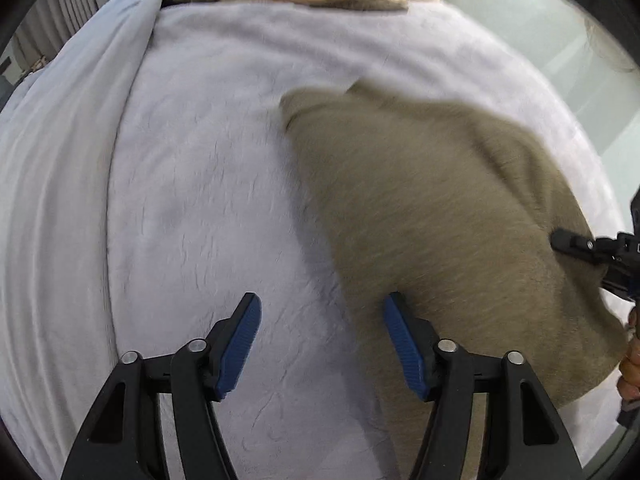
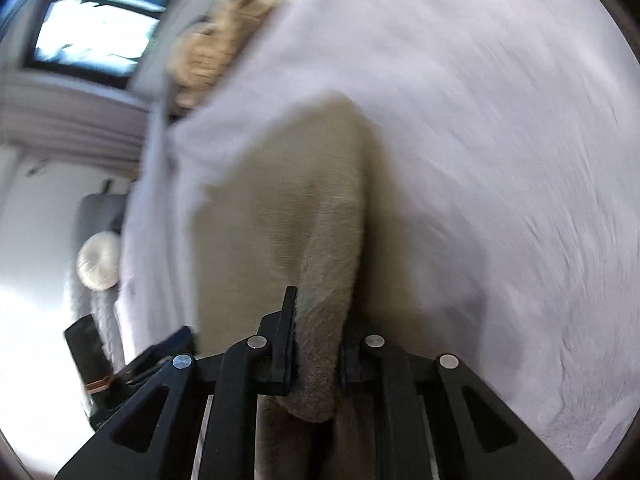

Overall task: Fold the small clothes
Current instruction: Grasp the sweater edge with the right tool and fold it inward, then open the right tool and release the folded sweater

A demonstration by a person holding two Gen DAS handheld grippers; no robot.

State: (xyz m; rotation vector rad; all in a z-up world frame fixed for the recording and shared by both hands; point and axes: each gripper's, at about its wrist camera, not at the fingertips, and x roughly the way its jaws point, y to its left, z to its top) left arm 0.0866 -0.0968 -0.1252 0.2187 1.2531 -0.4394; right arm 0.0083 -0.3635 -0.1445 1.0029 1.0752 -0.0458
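Only the right wrist view shows right tongs clamping the khaki garment; left tongs gape.

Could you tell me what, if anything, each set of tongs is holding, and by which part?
The right tongs pinch a bunched fold at the edge of the tan garment. The left tongs are open, holding nothing.

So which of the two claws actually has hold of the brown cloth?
The right claw: it pinches a fold of the brown cloth. The left claw is open, gripping nothing.
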